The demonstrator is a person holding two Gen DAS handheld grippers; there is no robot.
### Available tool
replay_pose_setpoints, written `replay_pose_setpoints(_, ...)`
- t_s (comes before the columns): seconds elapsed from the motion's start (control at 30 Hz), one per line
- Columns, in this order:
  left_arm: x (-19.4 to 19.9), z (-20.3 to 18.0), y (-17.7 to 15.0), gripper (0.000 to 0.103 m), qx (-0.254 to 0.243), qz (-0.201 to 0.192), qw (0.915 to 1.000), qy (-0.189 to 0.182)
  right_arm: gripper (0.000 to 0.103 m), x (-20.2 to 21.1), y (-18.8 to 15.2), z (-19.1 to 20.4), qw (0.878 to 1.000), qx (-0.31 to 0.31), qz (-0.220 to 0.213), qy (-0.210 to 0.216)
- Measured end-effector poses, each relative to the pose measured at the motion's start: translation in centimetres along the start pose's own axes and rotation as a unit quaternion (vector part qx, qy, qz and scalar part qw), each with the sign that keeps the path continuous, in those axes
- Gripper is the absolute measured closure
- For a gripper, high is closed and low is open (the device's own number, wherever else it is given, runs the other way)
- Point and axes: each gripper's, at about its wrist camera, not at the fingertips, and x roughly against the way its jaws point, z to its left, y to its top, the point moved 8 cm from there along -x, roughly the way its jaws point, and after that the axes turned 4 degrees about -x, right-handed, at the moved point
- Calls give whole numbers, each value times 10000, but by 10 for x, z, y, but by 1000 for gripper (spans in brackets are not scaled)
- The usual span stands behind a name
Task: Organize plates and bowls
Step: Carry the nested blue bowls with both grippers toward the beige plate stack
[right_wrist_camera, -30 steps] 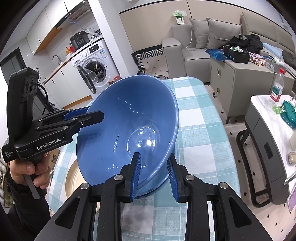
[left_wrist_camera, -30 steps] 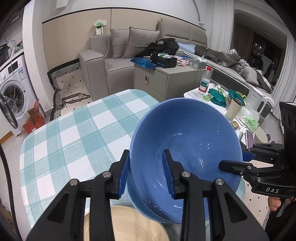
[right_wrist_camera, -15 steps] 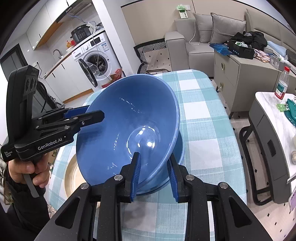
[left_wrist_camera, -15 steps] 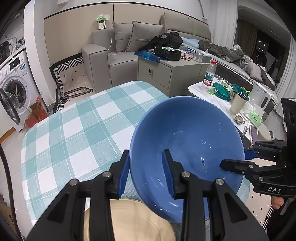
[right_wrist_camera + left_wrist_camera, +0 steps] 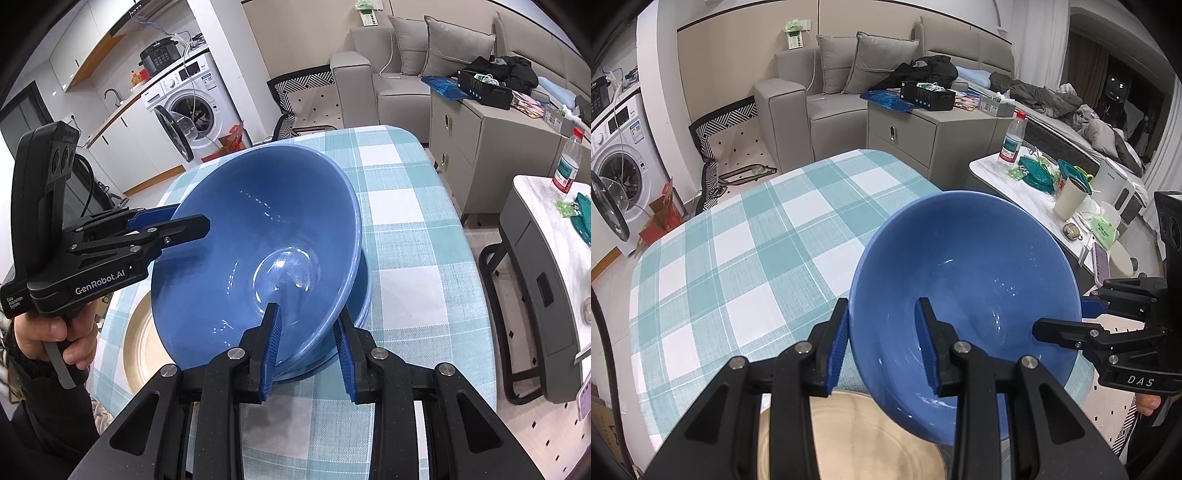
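left claw (image 5: 882,343): clenched on blue bowl (image 5: 964,280) rim | right claw (image 5: 306,343): same bowl (tilted, opposite rim)

The right claw (image 5: 306,347) pinches the near rim of a tilted blue bowl (image 5: 258,251); the left claw (image 5: 173,225) clamps its far-left rim. A second blue bowl (image 5: 364,295) sits beneath.

left wrist: looks steeply down along its fingers, close over blue bowl (image 5: 964,295), facing sofa (image 5: 812,107) | right wrist: close, opposite rim, facing washing machine (image 5: 192,107) | shared: bowl, checked tablecloth (image 5: 738,258), gold plate (image 5: 138,343)
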Motion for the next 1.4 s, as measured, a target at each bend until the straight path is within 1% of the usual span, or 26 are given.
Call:
replay_pose_setpoints(0.57, -11, 2, -7, 70, -5, 143, 9999, -17, 74, -9, -5, 2, 9996, 97, 192, -166)
replay_pose_setpoints(1.13, -21, 3, -12, 70, -45, 265, 9996, -10, 74, -15, -7, 7, 9968, 432, 349, -576)
replay_pose_setpoints(1.4, -21, 3, -14, 70, -47, 301, 9995, -12, 73, -17, -7, 6, 9956, 517, 407, -665)
